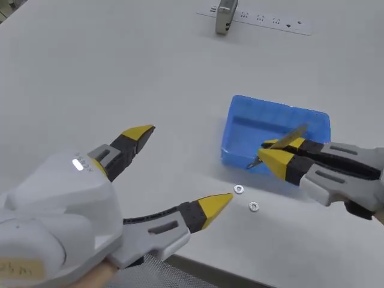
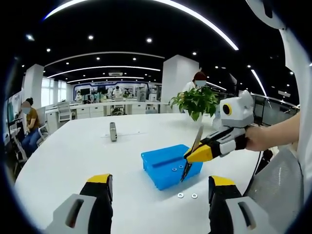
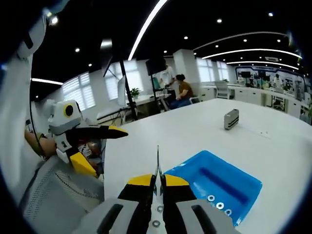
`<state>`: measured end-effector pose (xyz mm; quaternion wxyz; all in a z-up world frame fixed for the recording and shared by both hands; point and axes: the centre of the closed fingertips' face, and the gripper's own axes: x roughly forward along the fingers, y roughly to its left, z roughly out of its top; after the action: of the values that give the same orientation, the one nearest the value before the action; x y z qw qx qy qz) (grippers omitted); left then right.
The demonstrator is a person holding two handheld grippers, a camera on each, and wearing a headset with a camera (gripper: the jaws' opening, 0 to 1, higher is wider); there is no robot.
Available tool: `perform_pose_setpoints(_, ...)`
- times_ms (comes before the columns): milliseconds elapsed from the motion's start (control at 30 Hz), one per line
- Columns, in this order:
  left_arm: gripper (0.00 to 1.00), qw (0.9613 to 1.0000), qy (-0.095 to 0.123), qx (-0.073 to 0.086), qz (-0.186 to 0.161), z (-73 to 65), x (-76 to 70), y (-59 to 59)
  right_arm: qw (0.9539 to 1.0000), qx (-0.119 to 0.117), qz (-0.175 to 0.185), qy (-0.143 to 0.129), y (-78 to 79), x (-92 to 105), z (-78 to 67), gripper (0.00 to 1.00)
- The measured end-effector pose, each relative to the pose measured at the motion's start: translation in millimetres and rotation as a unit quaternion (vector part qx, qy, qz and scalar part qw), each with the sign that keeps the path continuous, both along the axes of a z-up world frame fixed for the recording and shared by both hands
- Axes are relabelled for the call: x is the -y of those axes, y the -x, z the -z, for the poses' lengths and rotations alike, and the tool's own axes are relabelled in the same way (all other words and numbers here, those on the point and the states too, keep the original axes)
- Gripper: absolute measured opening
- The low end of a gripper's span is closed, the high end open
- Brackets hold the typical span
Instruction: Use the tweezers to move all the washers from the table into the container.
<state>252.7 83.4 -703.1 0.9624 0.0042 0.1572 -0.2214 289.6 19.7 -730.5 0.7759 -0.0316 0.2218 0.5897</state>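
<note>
My right gripper (image 1: 273, 153) is shut on metal tweezers (image 1: 297, 132), whose tips point down at the near wall of the blue container (image 1: 240, 117). Two washers (image 1: 239, 189) (image 1: 254, 206) lie on the white table just in front of it. In the right gripper view the tweezers (image 3: 158, 163) rise from between the shut jaws, and three washers (image 3: 219, 205) lie inside the container (image 3: 229, 178). My left gripper (image 1: 183, 168) hangs open to the left of the container, holding nothing. I cannot tell whether the tweezer tips hold a washer.
A white power strip (image 1: 264, 19) and a small grey block (image 1: 225, 17) lie at the table's far side. The table's near edge (image 1: 240, 273) runs just below the two washers. People sit at desks far behind.
</note>
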Motion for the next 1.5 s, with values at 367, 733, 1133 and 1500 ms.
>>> perform_pose_setpoints(367, 0.82, 1.0000, -0.001, -0.001, -0.003, 0.3, -1.1, -0.3, 0.9986, -0.012, -0.021, 0.047, 7.1, -3.0, 37.6, 0.04)
perform_pose_setpoints(733, 0.81, 1.0000, -0.001, -0.002, 0.000, 0.4, -0.5, 0.1, 0.9961, 0.018, -0.048, 0.071, 11.8, -4.9, 42.1, 0.03)
perform_pose_setpoints(1133, 0.82, 1.0000, 0.002, 0.003, -0.002, -1.9, -1.1, 0.2, 0.9892, 0.072, -0.088, 0.092, 21.7, -4.0, 33.6, 0.02)
perform_pose_setpoints(1500, 0.82, 1.0000, 0.000, 0.003, 0.003, -1.4, 0.9, 0.6, 0.9964, 0.072, -0.036, 0.027, -1.6, 6.4, -25.8, 0.02)
